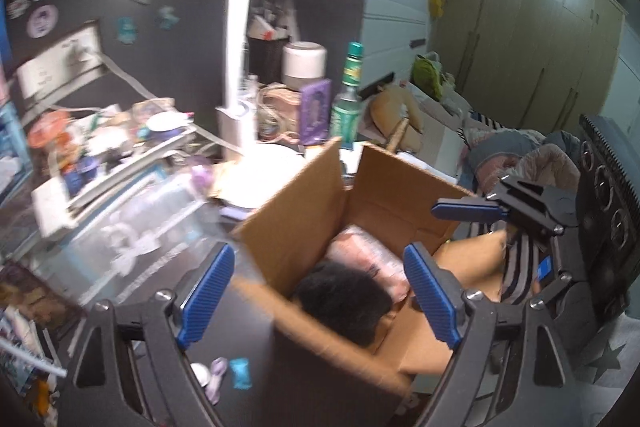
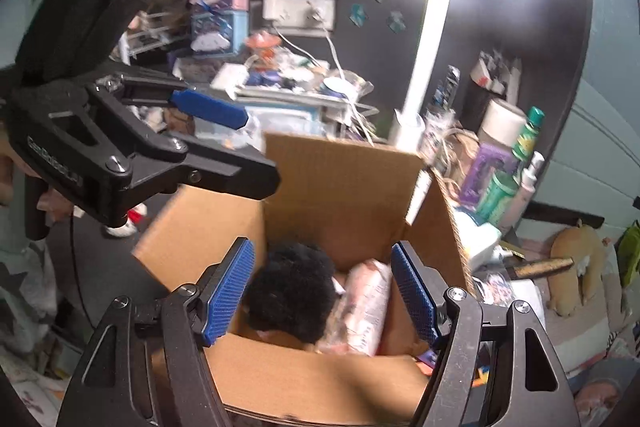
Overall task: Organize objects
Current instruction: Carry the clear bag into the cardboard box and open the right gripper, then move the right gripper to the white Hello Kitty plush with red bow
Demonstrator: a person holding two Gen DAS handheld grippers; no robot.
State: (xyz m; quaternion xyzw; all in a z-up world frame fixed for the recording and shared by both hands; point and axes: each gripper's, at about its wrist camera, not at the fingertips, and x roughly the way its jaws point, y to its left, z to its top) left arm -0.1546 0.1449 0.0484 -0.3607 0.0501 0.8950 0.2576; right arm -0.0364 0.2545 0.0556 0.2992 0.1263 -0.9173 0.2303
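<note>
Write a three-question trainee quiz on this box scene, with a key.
1. True or false: the left claw is clamped on the black fluffy thing.
2. What lies beside the black fluffy thing inside the cardboard box? A) green bottle B) pink packet C) blue candy
3. Fill in: the blue candy lies on the dark desk, ____ the box.

Key:
1. False; both the left claw and the right claw are open and hold nothing.
2. B, the pink packet; the green bottle stands behind the box.
3. outside
</note>
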